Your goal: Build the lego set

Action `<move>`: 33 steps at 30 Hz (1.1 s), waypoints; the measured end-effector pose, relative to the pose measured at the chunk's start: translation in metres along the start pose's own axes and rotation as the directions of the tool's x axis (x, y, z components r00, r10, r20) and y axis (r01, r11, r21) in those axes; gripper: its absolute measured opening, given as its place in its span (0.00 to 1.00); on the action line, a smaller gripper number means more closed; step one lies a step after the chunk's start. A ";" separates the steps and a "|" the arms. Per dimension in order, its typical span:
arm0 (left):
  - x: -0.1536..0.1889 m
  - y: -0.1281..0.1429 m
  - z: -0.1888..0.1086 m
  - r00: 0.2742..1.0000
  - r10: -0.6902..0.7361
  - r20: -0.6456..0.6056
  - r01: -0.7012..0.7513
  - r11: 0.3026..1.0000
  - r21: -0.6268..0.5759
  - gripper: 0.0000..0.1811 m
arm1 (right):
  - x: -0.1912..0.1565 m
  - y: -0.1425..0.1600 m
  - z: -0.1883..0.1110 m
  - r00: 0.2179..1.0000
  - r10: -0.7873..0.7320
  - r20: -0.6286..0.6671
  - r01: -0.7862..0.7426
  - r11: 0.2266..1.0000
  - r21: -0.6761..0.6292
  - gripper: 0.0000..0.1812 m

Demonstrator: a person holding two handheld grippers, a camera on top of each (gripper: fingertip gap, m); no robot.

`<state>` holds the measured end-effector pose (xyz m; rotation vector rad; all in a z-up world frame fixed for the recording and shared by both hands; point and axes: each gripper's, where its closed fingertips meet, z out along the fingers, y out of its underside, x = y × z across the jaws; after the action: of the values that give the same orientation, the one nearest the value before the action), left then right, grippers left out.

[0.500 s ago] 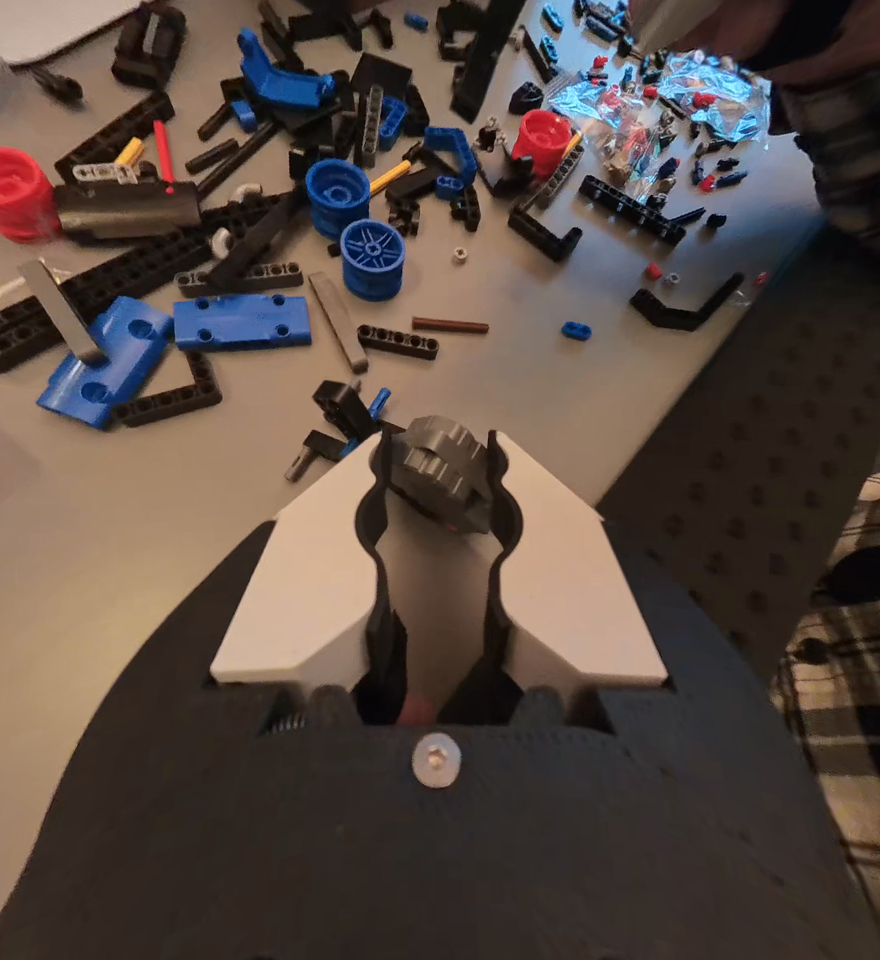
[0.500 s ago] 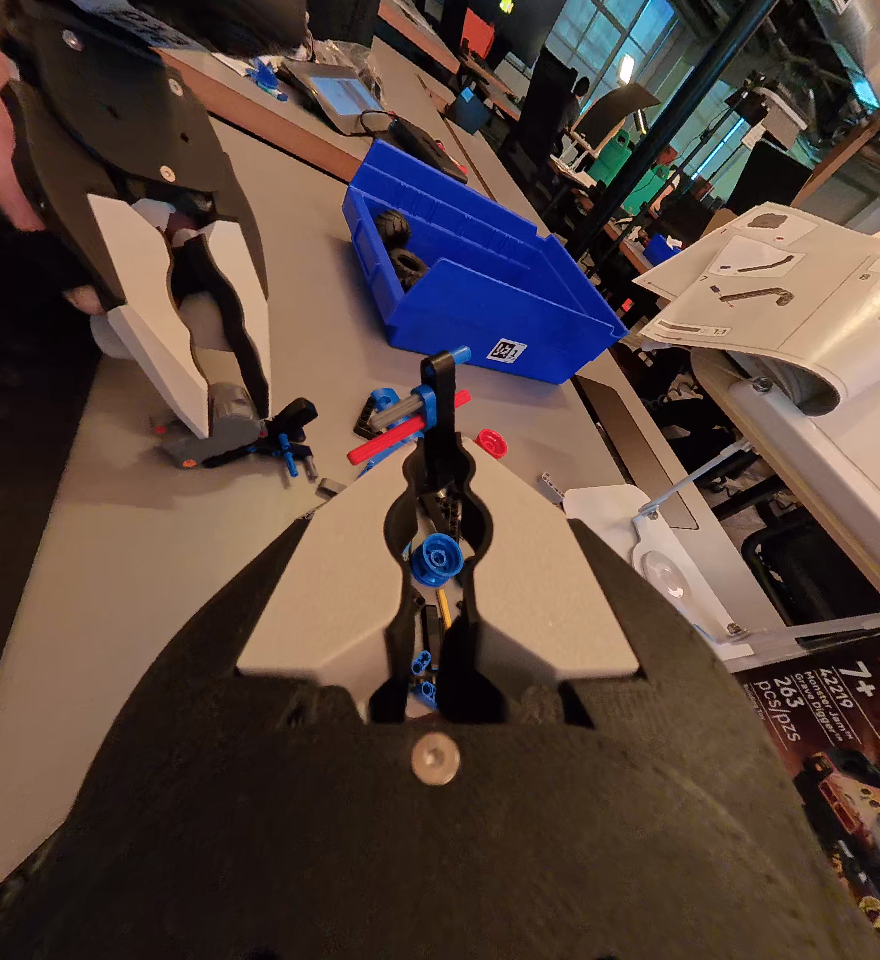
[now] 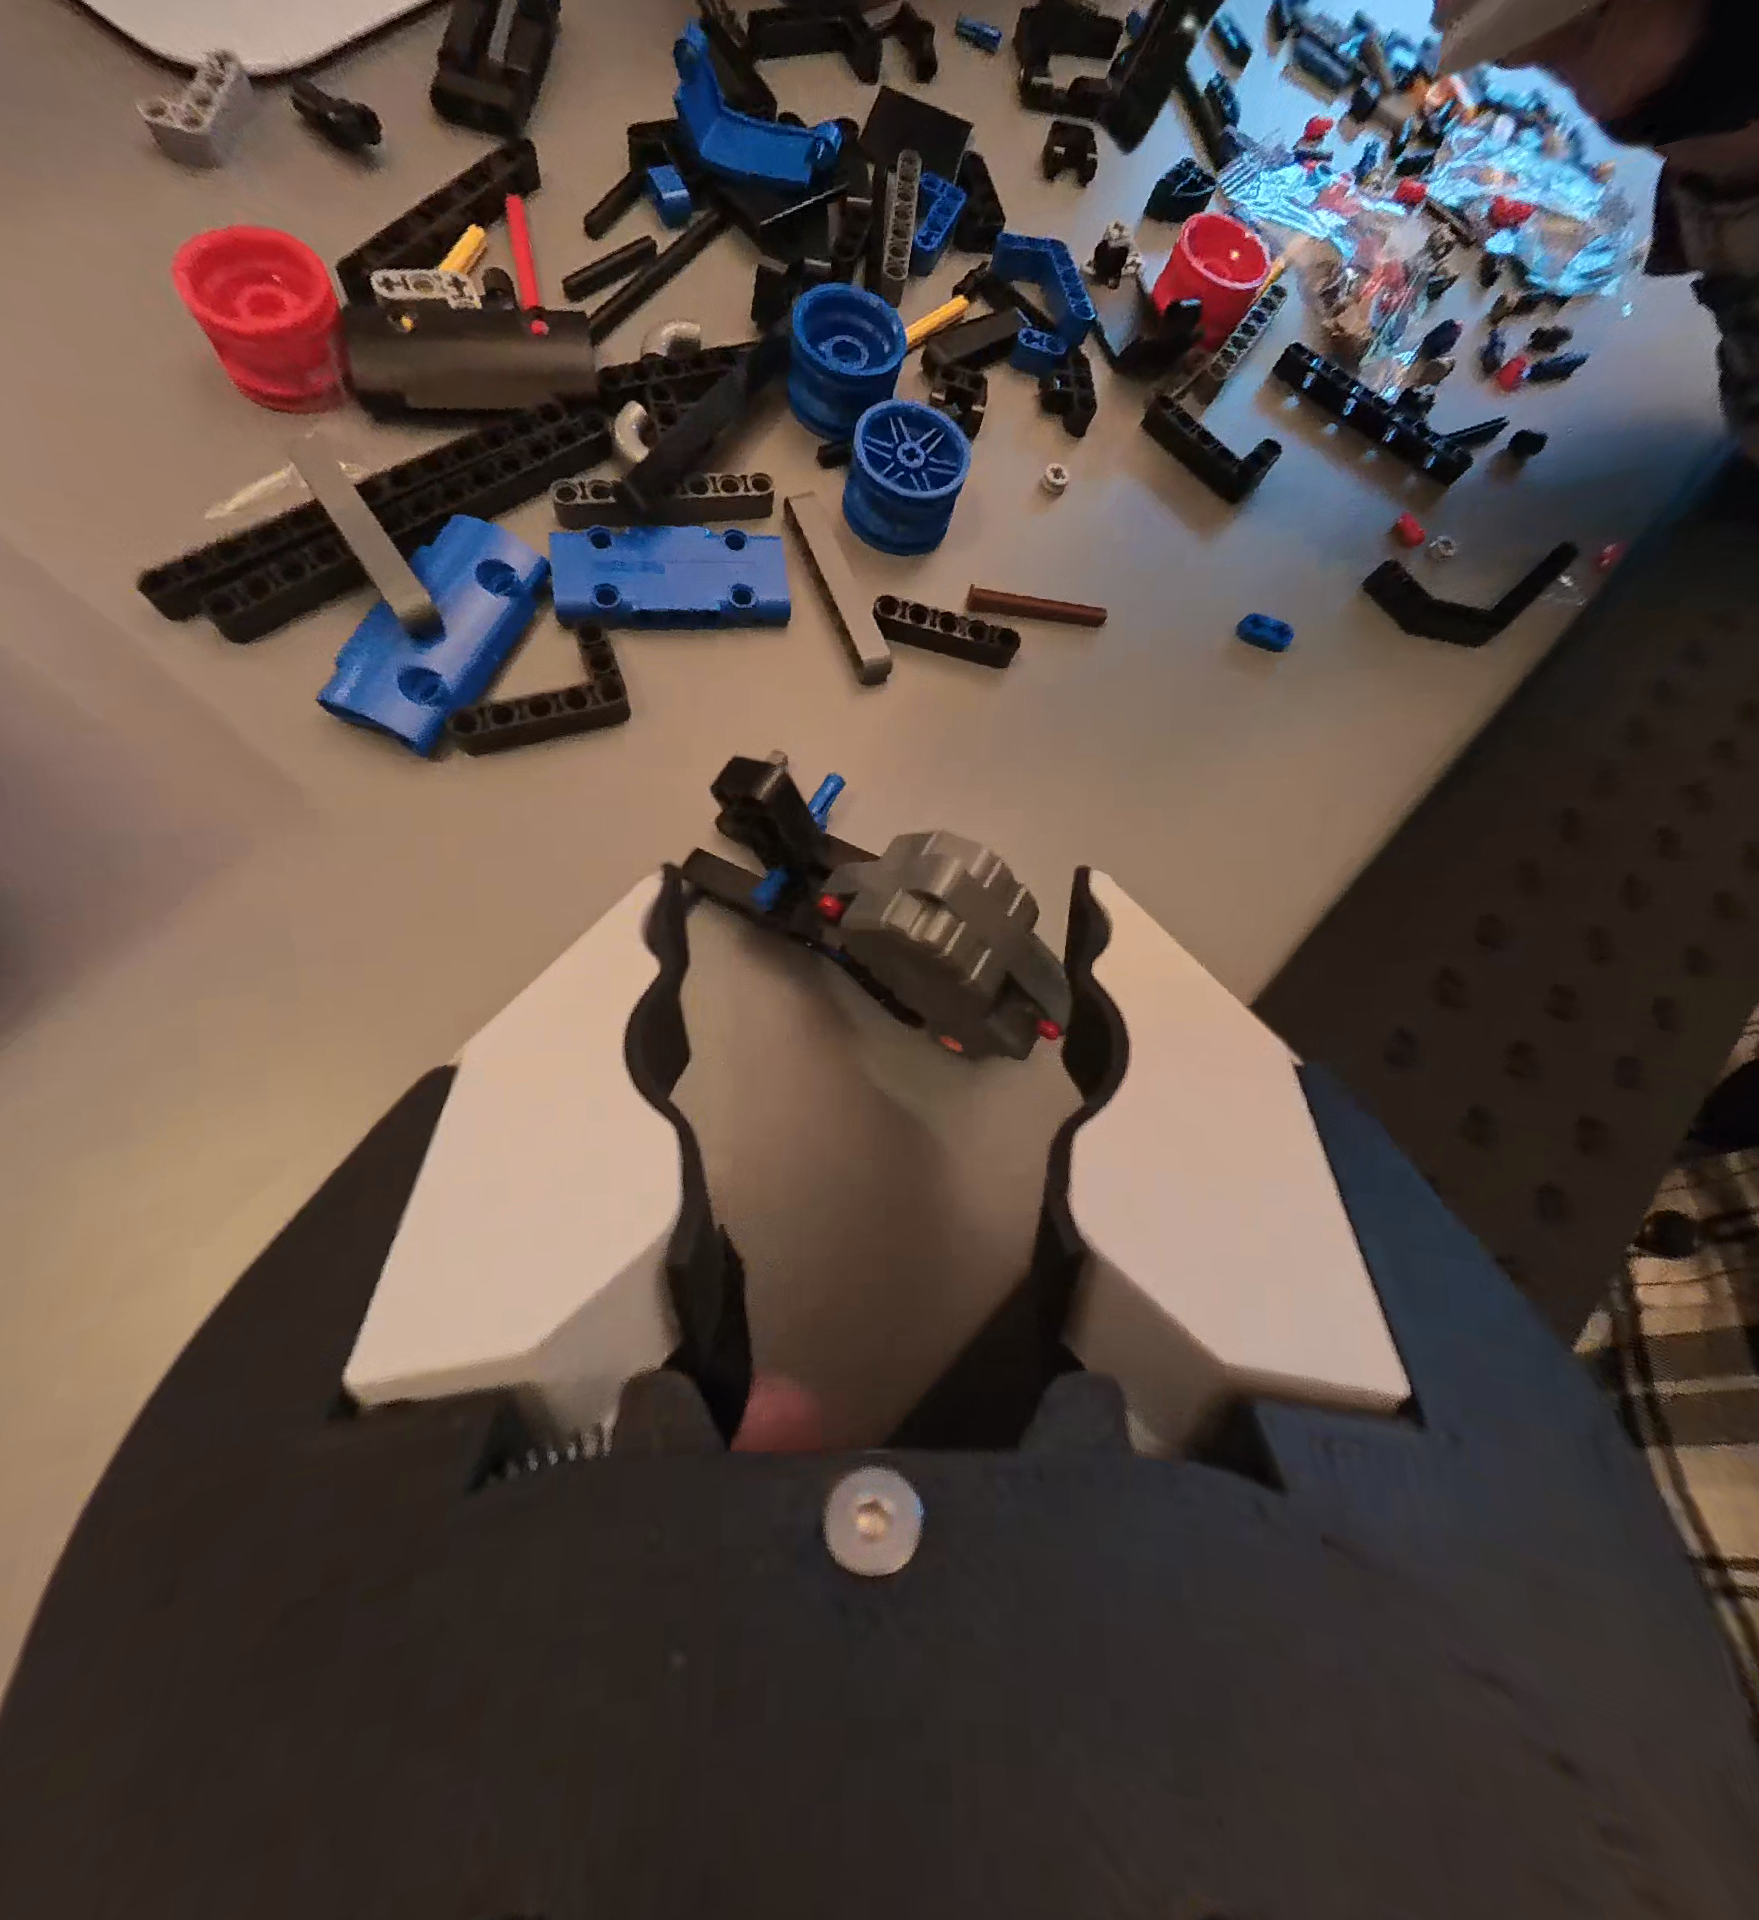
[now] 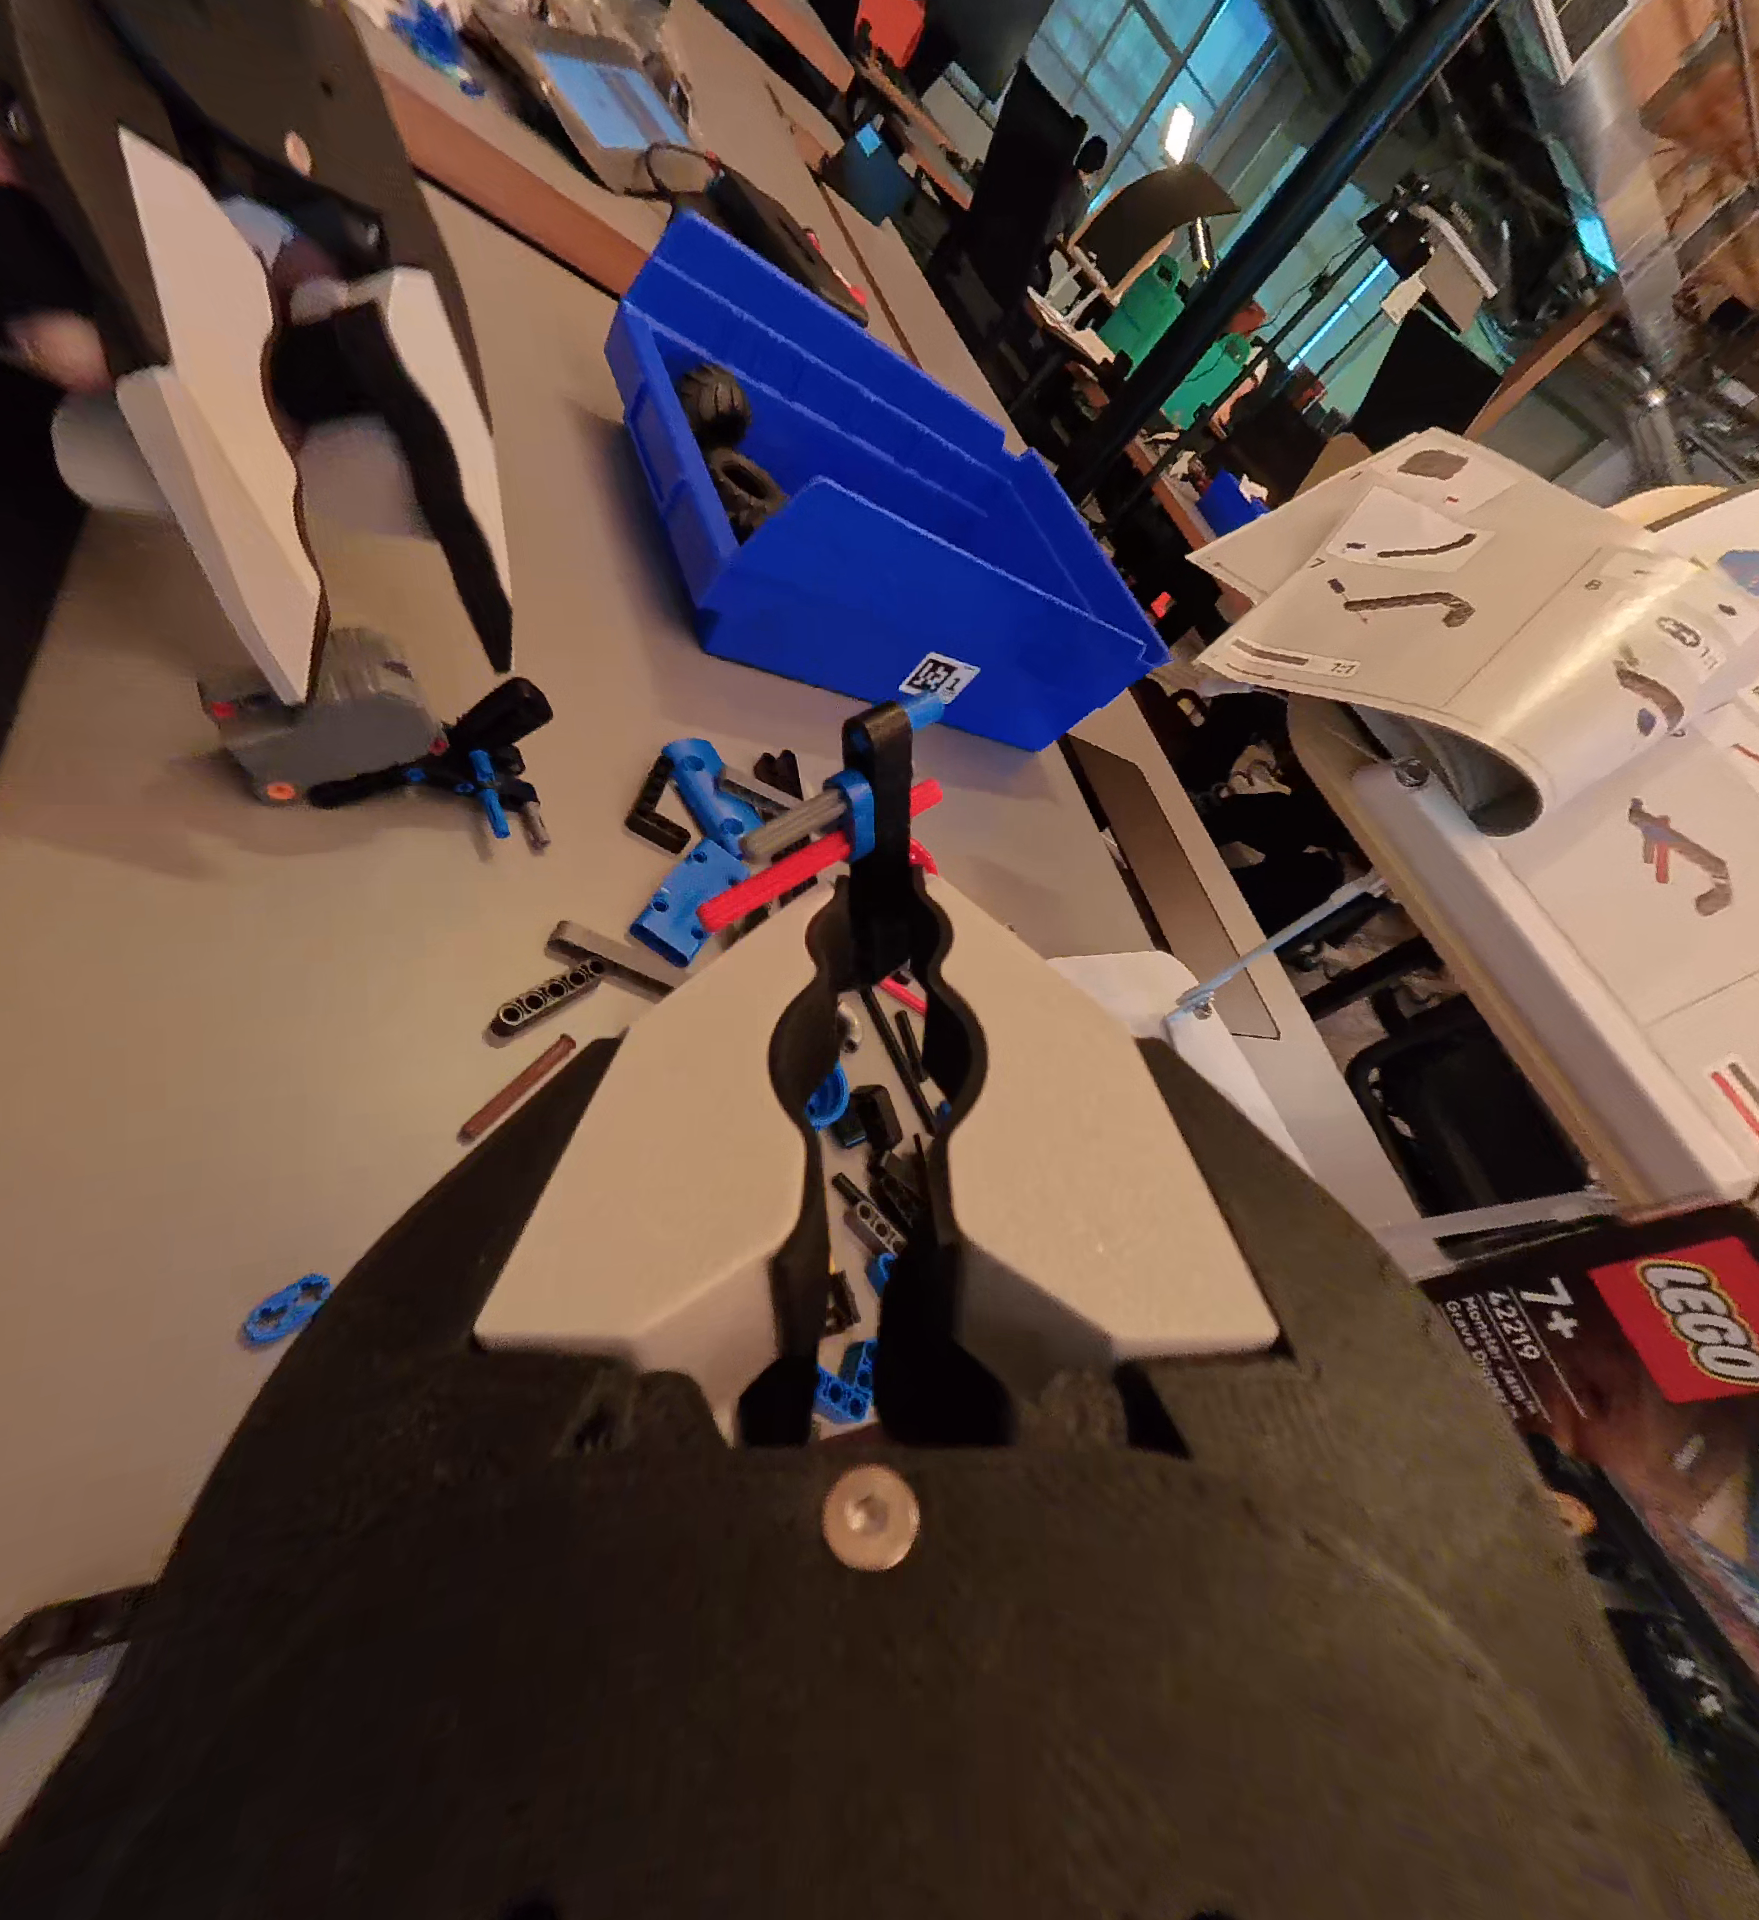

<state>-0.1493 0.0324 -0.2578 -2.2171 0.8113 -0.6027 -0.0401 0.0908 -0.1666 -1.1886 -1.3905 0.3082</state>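
1. L gripper (image 3: pixel 870 940) jaws now wide apart; 0.5 s ago they were clamped on the grey motor block (image 3: pixel 942 940). Block now sits on the table (image 3: pixel 231 1039), only its right end near/at the right finger; contact unclear.
2. Black/blue subassy (image 3: pixel 776 826) attached to the block now fully exposed ahead of the fingertips.
3. R gripper (image 4: pixel 880 935) cam has rolled; more loose parts visible beneath. Grip on black beam assy (image 4: pixel 880 821) unchanged.
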 end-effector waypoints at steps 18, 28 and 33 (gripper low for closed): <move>-0.013 -0.028 0.027 0.995 0.094 -0.044 -0.098 0.989 -0.111 0.08 | 0.002 -0.004 -0.003 0.998 0.053 0.026 -0.054 0.998 0.042 0.04; -0.001 -0.044 0.015 0.985 -0.048 -0.166 0.083 0.973 0.216 0.06 | 0.032 -0.009 -0.018 0.797 0.553 0.242 -0.597 0.783 0.177 0.04; -0.013 -0.014 0.019 0.991 -0.039 -0.131 0.050 0.995 0.083 0.14 | 0.030 -0.009 -0.017 0.718 0.618 0.319 -0.685 0.710 0.164 0.05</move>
<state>-0.1417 0.0574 -0.2624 -2.1402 0.7870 -0.7952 -0.0223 0.1024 -0.1378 -1.4153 -1.0213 1.1585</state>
